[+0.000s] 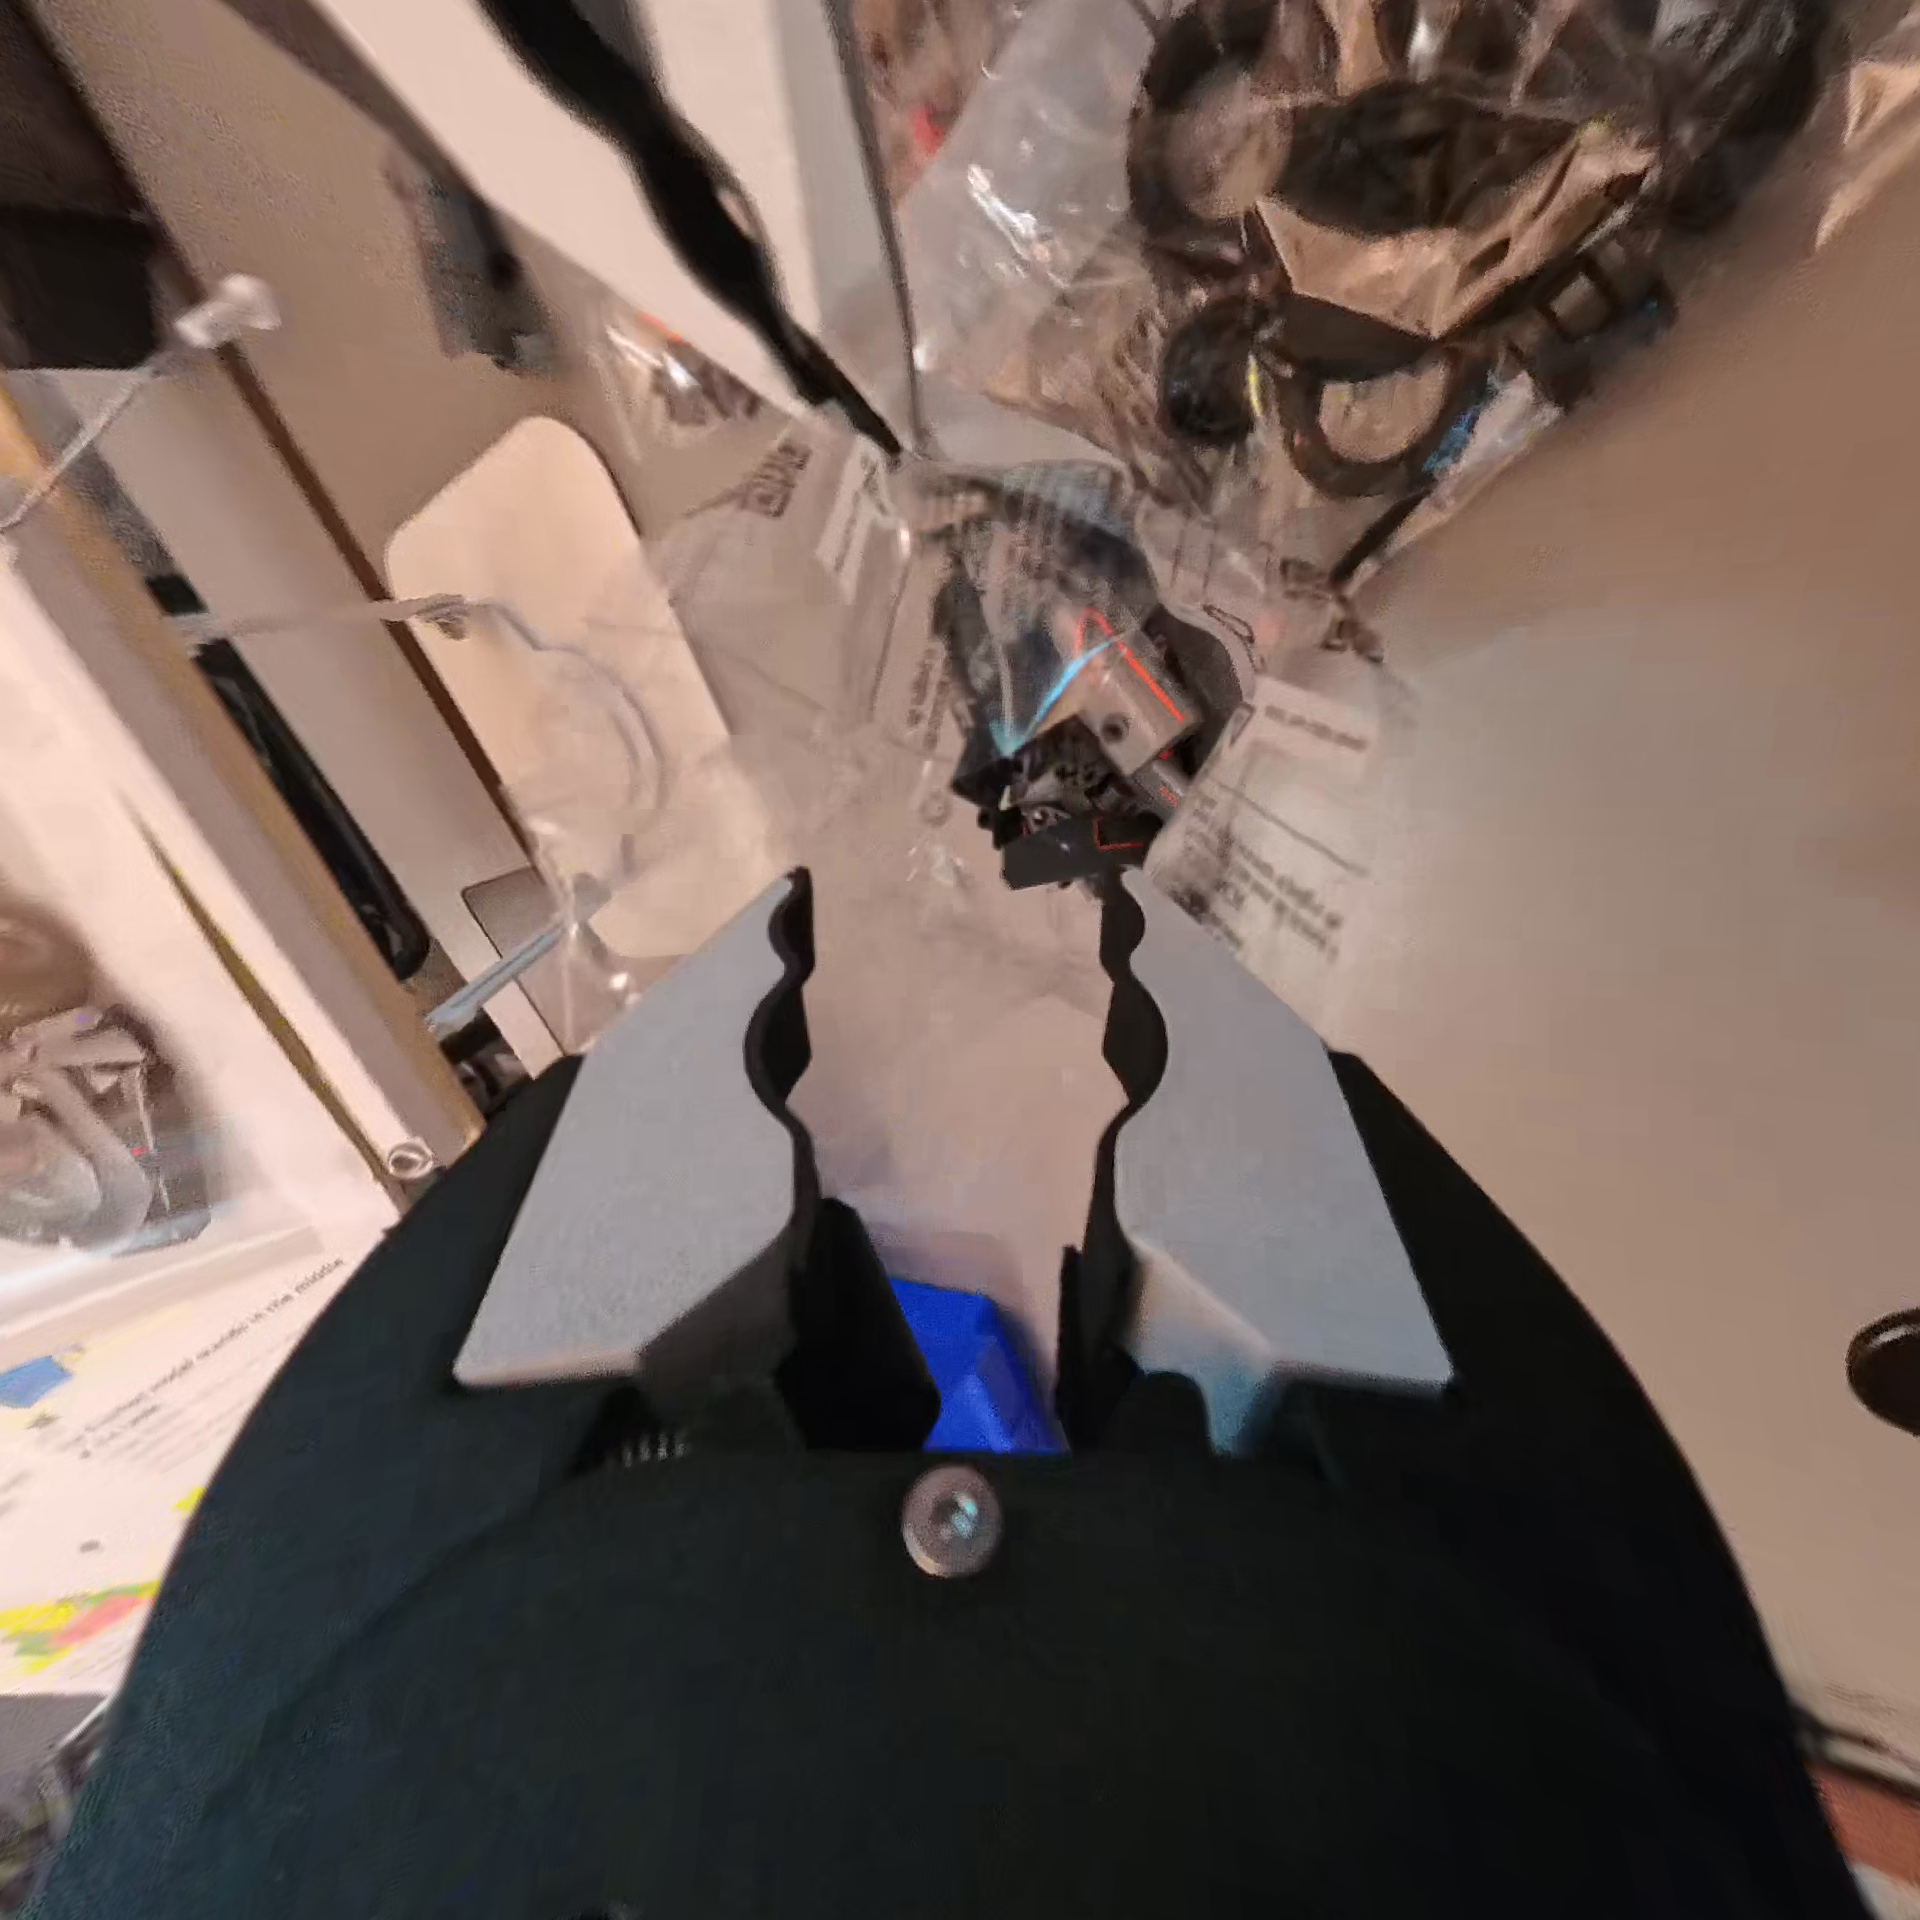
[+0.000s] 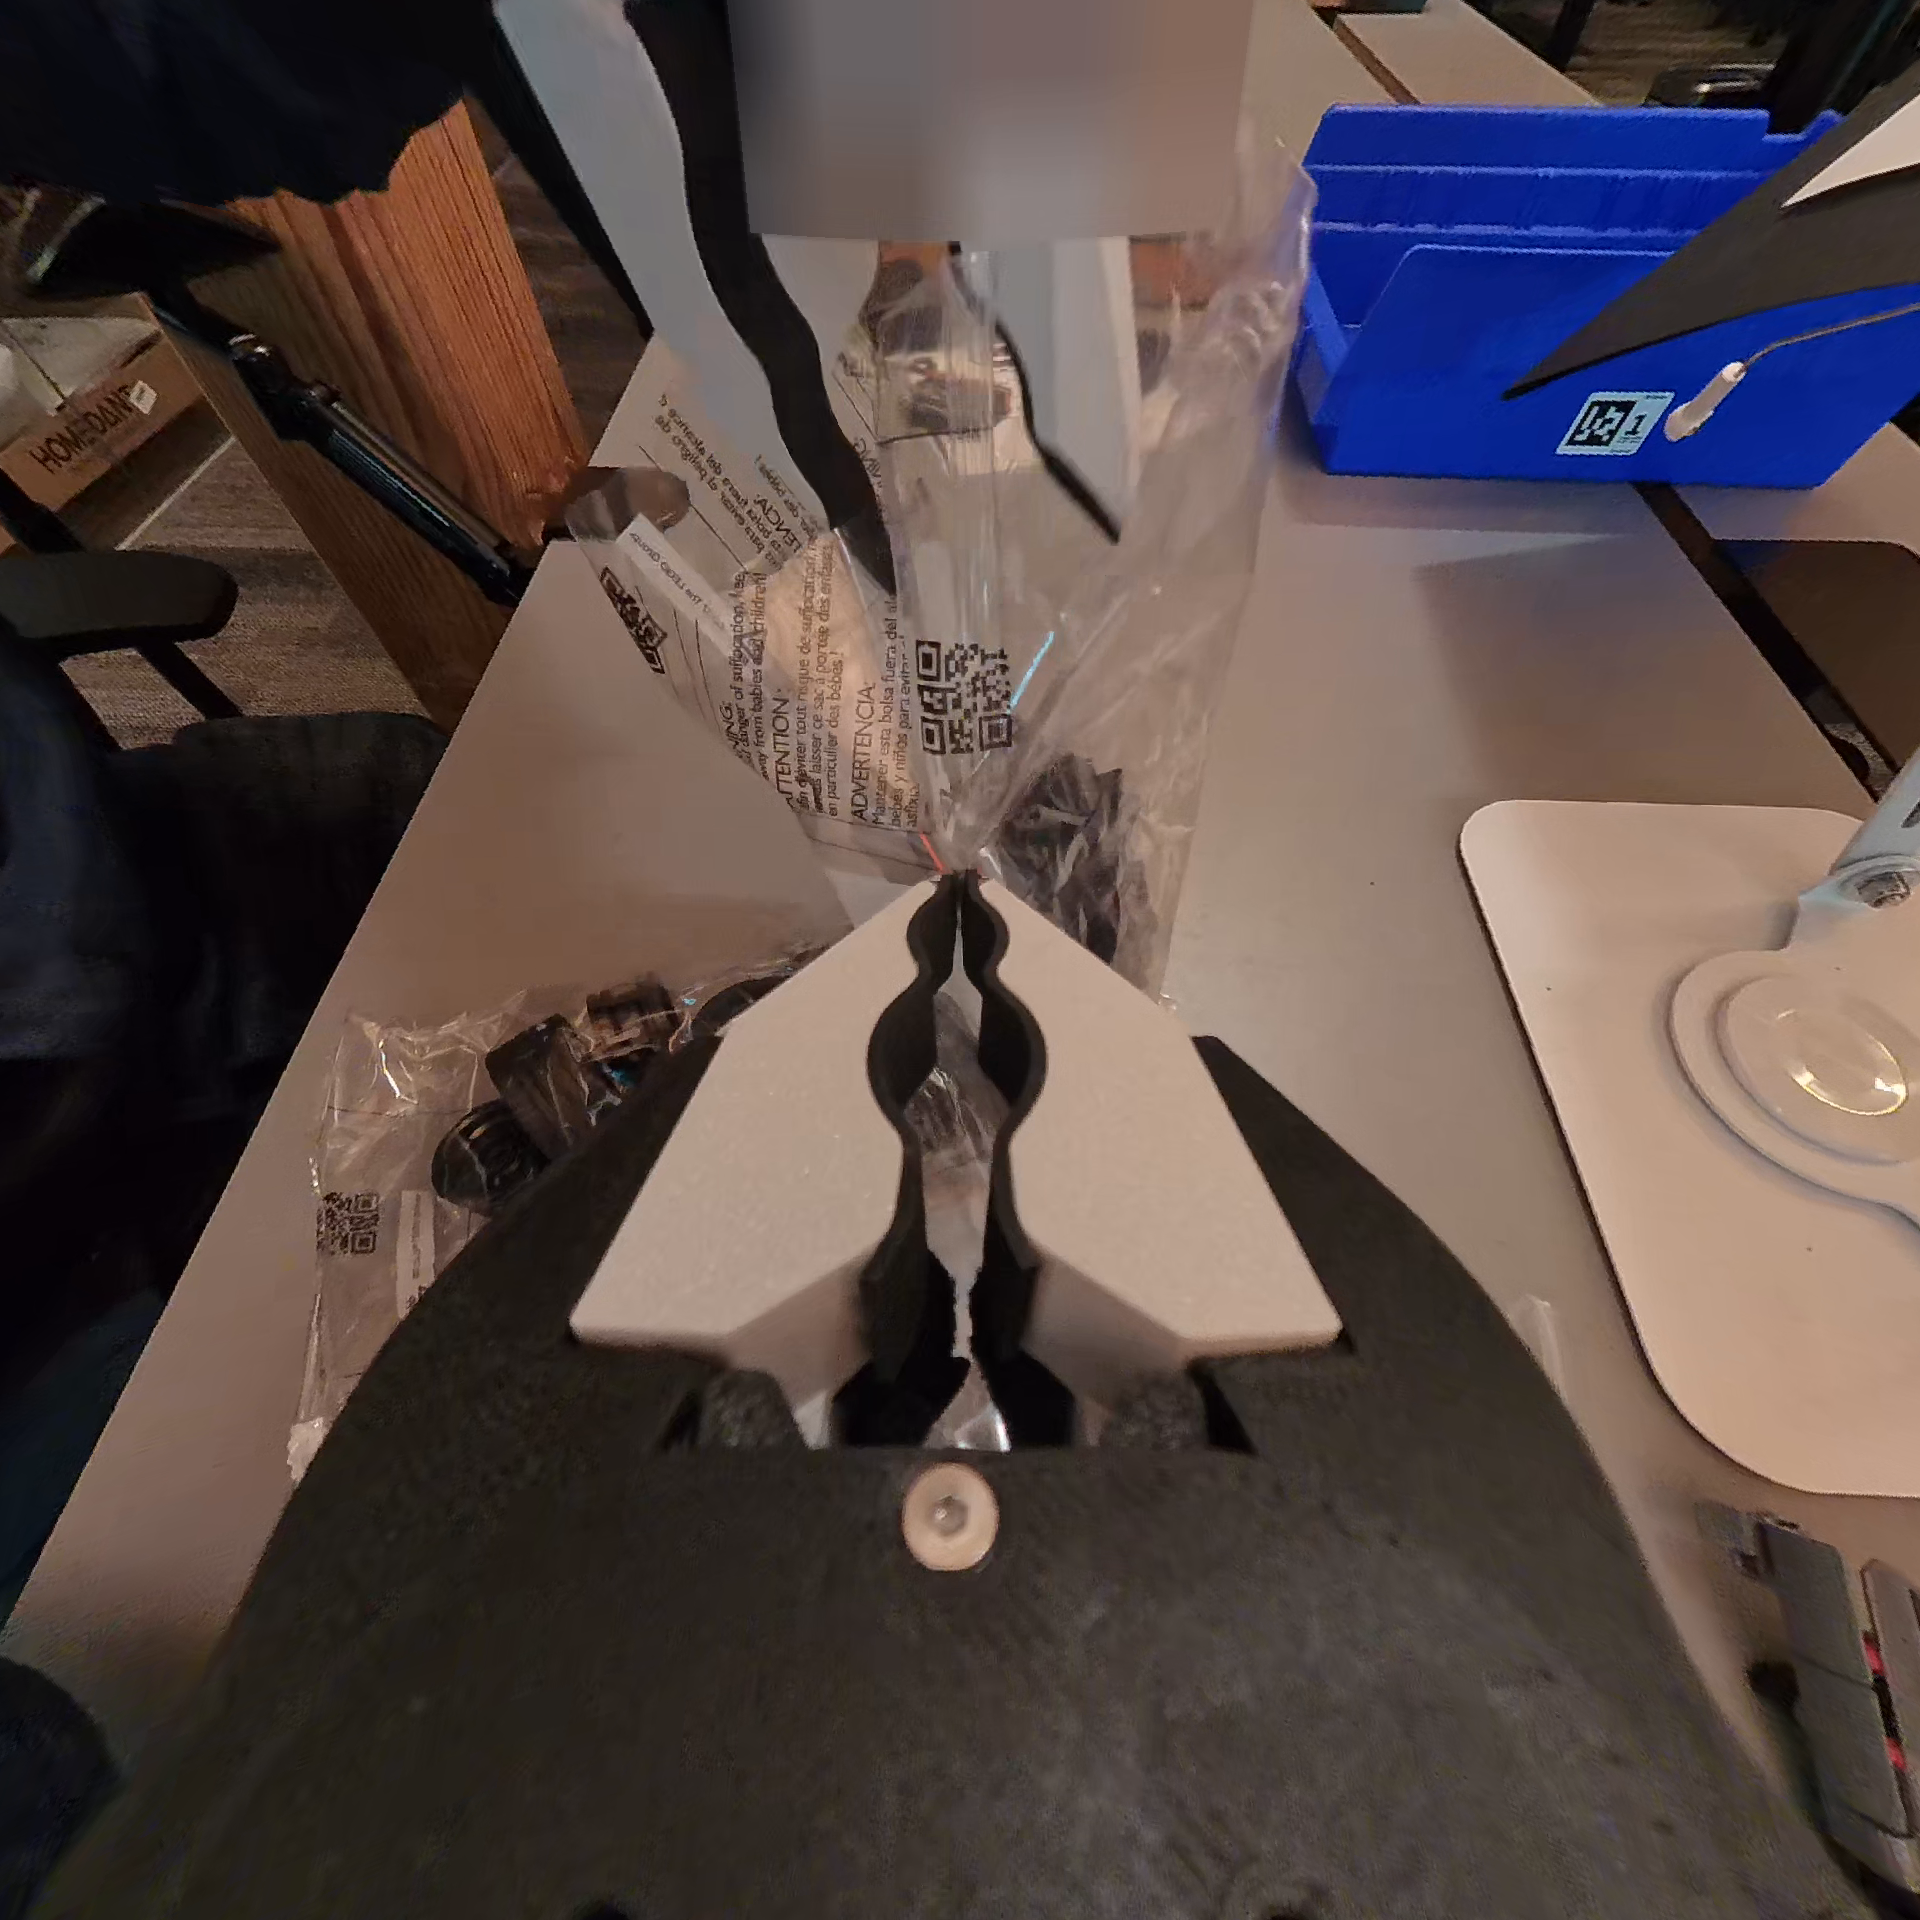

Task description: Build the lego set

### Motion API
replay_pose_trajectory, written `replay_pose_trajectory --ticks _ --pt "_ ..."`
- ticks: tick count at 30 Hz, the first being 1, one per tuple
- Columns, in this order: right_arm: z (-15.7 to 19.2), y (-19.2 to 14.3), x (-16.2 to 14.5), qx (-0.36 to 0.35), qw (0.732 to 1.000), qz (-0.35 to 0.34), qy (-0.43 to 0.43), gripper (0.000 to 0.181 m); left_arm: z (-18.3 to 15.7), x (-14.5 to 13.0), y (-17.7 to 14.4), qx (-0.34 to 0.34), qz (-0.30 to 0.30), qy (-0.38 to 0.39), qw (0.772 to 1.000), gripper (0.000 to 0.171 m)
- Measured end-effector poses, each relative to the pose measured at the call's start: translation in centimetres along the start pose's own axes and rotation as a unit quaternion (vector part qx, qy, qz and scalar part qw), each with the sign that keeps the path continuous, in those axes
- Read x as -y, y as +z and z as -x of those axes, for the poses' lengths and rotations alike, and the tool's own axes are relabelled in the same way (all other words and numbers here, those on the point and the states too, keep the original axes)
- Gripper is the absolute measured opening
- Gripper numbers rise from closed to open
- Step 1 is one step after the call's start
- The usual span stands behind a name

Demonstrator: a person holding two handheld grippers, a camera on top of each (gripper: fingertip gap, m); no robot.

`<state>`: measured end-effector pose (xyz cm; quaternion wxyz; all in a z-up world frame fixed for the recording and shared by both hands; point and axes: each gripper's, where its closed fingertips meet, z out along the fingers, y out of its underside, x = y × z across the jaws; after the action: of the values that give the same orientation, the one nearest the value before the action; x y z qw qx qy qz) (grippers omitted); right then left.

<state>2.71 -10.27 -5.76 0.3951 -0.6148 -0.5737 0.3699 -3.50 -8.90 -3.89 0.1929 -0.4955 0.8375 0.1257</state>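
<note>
My right gripper (image 2: 961,883) is shut on a clear plastic bag (image 2: 1101,582) with black print and holds it up off the table. Dark lego pieces (image 2: 1075,831) hang inside it just past the fingertips. My left gripper (image 1: 961,894) is open and empty. The same bag (image 1: 831,582) hangs in front of its tips, with dark and grey pieces (image 1: 1081,748) inside. In the right wrist view the left gripper's fingers (image 2: 800,364) stand on either side of the bag's upper part. In the left wrist view the right gripper's black finger (image 1: 717,218) reaches the bag's gathered end.
A second bag of black parts (image 2: 478,1112) lies on the white table (image 2: 1403,707) at the left. A blue bin (image 2: 1507,291) stands at the back right. A white stand base (image 2: 1662,1091) and grey lego parts (image 2: 1829,1662) lie at the right. A booklet (image 1: 114,1382) lies left. Across from one pair of fingers to the other is roughly 7 centimetres.
</note>
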Motion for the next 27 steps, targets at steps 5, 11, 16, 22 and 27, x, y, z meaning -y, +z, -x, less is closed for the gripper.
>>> replay_pose_trajectory --ticks 5,11,16,22,27 --pt "0.1 0.2 0.0 0.003 1.000 0.001 0.000 0.000 0.1 -0.2 -2.0 0.049 -0.055 -0.038 0.997 0.066" --pt "-0.2 -0.1 0.0 -0.001 1.000 -0.005 0.007 0.000 -0.8 -2.3 -3.9 0.087 -0.086 -0.126 0.985 0.080" --pt "0.0 0.1 -0.1 0.006 1.000 -0.004 0.008 0.000 -3.0 -2.7 -2.3 0.069 -0.165 -0.200 0.963 0.072" --pt "-0.2 -0.1 -0.1 0.001 1.000 -0.005 0.009 0.000 -2.4 -4.1 -0.9 0.065 -0.185 -0.240 0.951 0.080" --pt "-0.3 -0.1 -0.2 0.001 1.000 -0.006 0.012 0.000 -4.0 -2.9 -0.5 0.027 -0.256 -0.260 0.931 0.095"
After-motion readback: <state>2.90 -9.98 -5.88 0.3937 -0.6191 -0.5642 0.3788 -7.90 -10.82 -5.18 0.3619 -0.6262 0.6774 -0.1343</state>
